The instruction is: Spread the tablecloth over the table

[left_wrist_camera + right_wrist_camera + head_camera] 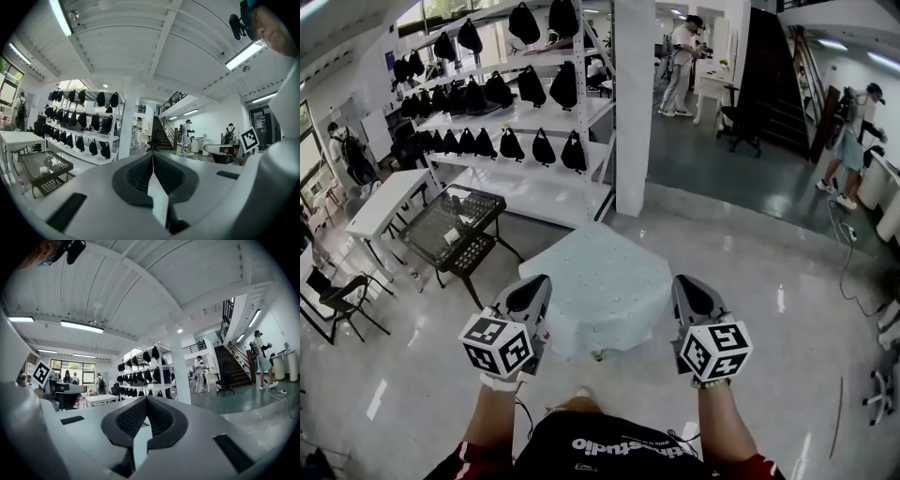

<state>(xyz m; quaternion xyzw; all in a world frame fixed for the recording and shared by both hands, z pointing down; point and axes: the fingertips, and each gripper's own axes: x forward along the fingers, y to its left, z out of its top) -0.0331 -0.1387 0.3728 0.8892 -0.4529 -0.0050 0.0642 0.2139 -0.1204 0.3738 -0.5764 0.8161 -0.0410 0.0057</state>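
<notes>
- While the cloth (598, 281) lies draped over the table, hiding its top, both grippers sit level at its near edge.
- Left gripper (542, 282): jaws pinched shut on a pale fold of cloth.
- Right gripper (678, 281): jaws likewise closed on the cloth.
- Mesh stand (455, 230) sits just left.

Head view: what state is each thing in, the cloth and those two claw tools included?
tablecloth: draped over a table it hides, near edge hanging.
left gripper: shut, pinching the tablecloth's left side.
right gripper: shut, pinching its right side.
wire-mesh table: upright, small items on top.
shelf rack: hung with black bags.
</notes>
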